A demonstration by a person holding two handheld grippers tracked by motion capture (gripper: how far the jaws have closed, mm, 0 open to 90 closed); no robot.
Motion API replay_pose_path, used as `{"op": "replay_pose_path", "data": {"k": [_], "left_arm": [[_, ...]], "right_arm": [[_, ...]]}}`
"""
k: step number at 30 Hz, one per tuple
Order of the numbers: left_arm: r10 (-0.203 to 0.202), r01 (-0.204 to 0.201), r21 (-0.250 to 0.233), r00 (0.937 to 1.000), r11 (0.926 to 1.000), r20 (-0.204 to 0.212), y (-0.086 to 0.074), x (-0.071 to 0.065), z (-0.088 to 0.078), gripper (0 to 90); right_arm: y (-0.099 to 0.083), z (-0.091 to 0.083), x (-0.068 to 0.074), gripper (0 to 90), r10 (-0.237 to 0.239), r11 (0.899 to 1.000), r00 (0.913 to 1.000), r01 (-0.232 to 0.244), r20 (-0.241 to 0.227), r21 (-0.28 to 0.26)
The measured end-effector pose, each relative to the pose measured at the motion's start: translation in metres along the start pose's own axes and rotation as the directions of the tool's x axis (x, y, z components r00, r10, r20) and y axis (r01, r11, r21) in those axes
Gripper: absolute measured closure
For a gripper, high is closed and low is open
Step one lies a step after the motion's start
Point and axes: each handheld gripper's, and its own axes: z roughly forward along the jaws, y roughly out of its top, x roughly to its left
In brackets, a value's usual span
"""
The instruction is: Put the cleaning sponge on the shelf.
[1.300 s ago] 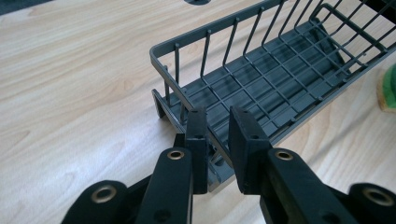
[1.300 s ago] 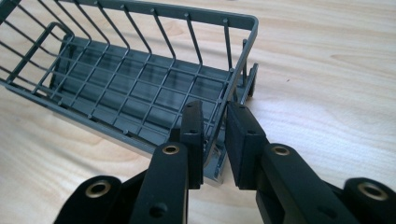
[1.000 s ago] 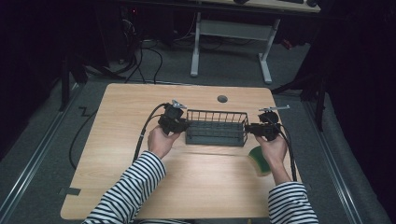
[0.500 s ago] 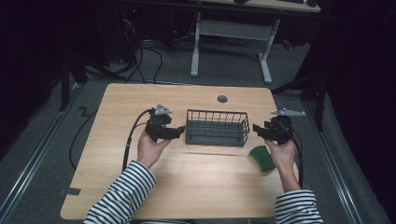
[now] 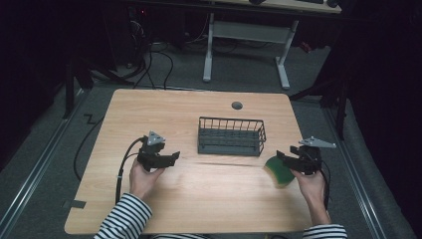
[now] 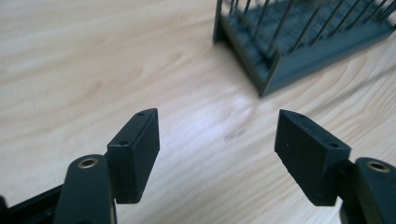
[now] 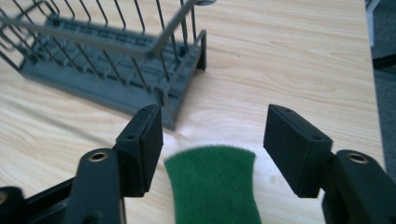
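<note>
The left gripper [image 5: 171, 158] sits over the wooden table [image 5: 149, 109], toward its left edge and well apart from the basket [image 5: 231, 136]. Its two black jaws have just been opening and now stand wide apart, with nothing but bare wood between them. The right gripper [image 5: 281, 157] is near the right edge of the table. Its jaws have just been opening too, and they are wide apart, letting go. The green sponge [image 5: 278, 171] lies on the table under this gripper, and in the right gripper view the sponge [image 7: 212, 184] sits between the jaws, but they do not squeeze it. The wire basket stands in the middle of the table, a little toward the far edge, and it is empty. The high view shows both hands, the striped sleeves [image 5: 124, 219] and the black cables. The left gripper view shows one corner of the basket [image 6: 289, 51] up close. The right gripper view shows the fuzzy top of the sponge and the thin bars of the basket [image 7: 107, 70].
</note>
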Motion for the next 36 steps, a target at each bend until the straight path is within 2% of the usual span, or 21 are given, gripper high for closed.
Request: {"op": "replay_pose_path", "data": {"k": [1,3,4,6,8,14,16,20,22,26,31,32,36], "left_arm": [[0.000,0.000,0.000,1.0000,1.0000,0.000,0.000,0.000,0.000,31.2],[0.001,0.000,0.037,0.9996,0.9993,-0.029,-0.016,0.005,0.006,30.8],[0.002,-0.001,0.040,0.9993,0.9992,-0.036,-0.019,0.007,0.007,30.7],[-0.008,0.010,0.049,0.9993,0.9987,-0.036,-0.023,0.008,0.008,30.5],[-0.021,0.024,0.067,0.9985,0.9974,-0.051,-0.032,0.013,0.011,30.2],[-0.029,0.034,0.081,0.9974,0.9961,-0.066,-0.040,0.017,0.014,28.6],[-0.025,0.031,0.088,0.9971,0.9957,-0.071,-0.045,0.018,0.017,28.6],[-0.022,0.027,0.060,0.9966,0.9978,-0.079,-0.048,0.017,0.017,28.6],[0.000,0.003,0.033,0.9960,0.9994,-0.090,-0.053,0.016,0.018,28.7],[0.000,0.003,0.033,0.9948,0.9995,-0.102,-0.053,0.015,0.017,27.8],[0.000,0.004,0.034,0.9947,0.9994,-0.103,-0.054,0.015,0.017,27.2],[-0.002,0.005,0.033,0.9946,0.9994,-0.103,-0.054,0.015,0.017,27.1],[-0.003,0.006,0.033,0.9945,0.9994,-0.105,-0.054,0.015,0.017,27.1]], "right_arm": [[-0.003,-0.001,-0.001,36.1,-0.004,1.000,1.0000,0.004,-0.004,0.005],[-0.010,-0.002,-0.002,34.4,-0.019,1.000,0.9997,0.019,-0.014,0.019],[-0.012,-0.002,-0.001,33.1,-0.024,0.999,0.9996,0.025,-0.015,0.030],[-0.014,-0.002,-0.001,31.7,-0.030,0.999,0.9994,0.030,-0.017,0.036],[-0.020,0.003,-0.001,27.7,-0.043,0.997,0.9990,0.044,-0.015,0.064],[-0.027,0.011,-0.001,23.5,-0.065,0.991,0.9979,0.065,-0.002,0.116],[-0.031,0.017,-0.002,21.7,-0.069,0.986,0.9976,0.067,0.009,0.152],[-0.037,0.023,-0.004,20.2,-0.064,0.983,0.9979,0.064,-0.004,0.169],[-0.038,0.026,-0.004,19.7,-0.066,0.981,0.9978,0.065,-0.004,0.181],[-0.040,0.032,-0.004,19.7,-0.062,0.980,0.9980,0.064,-0.012,0.191],[-0.041,0.038,-0.002,22.3,-0.077,0.972,0.9969,0.079,-0.018,0.221],[-0.042,0.041,-0.001,27.1,-0.087,0.969,0.9962,0.087,-0.008,0.233],[-0.044,0.040,0.000,29.4,-0.094,0.969,0.9956,0.091,-0.001,0.231]]}}
